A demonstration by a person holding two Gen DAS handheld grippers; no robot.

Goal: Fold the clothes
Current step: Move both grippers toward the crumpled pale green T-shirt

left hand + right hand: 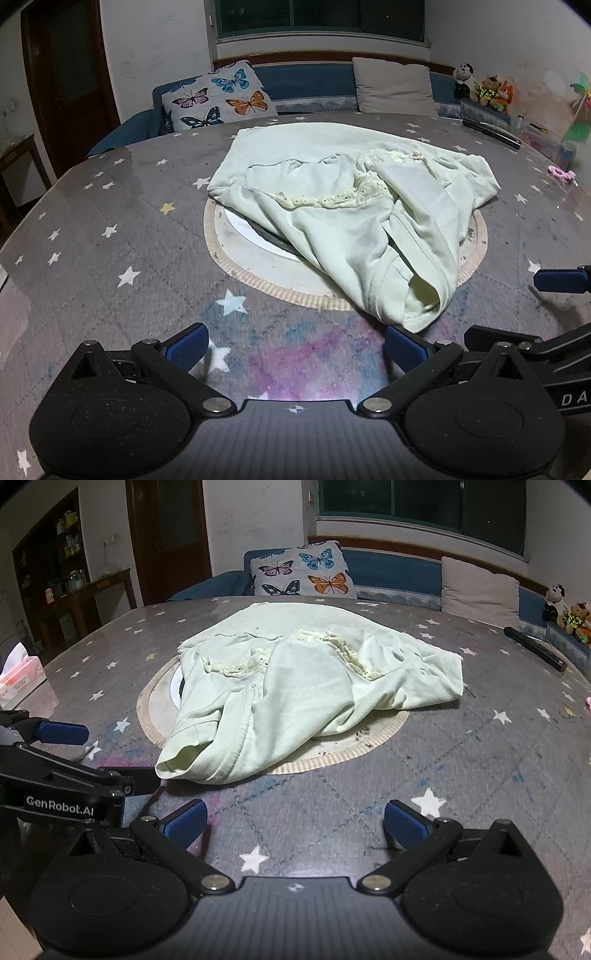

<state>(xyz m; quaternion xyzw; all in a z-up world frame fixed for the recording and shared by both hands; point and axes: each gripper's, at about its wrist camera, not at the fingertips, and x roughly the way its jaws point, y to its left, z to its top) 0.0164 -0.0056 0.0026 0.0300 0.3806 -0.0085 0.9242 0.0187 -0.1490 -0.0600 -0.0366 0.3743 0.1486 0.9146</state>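
While both sets of jaws stand apart and empty: shirt [332, 206] rumpled ahead of left gripper [295, 349] and right gripper [293, 823], sleeve cuff [177, 760] nearest. Unfolded, judging by the heap. Next: pinching an edge, spreading flat.

A crumpled pale green garment with a lace-trimmed collar [343, 206] covers most of a round beige-edged mat [255, 284] and all but a sliver of a white plate [240, 225]. A pink tissue box [20, 677] is cut off at the right wrist view's left edge. Small soft toys [484, 88] on the blue sofa are too small to make out.
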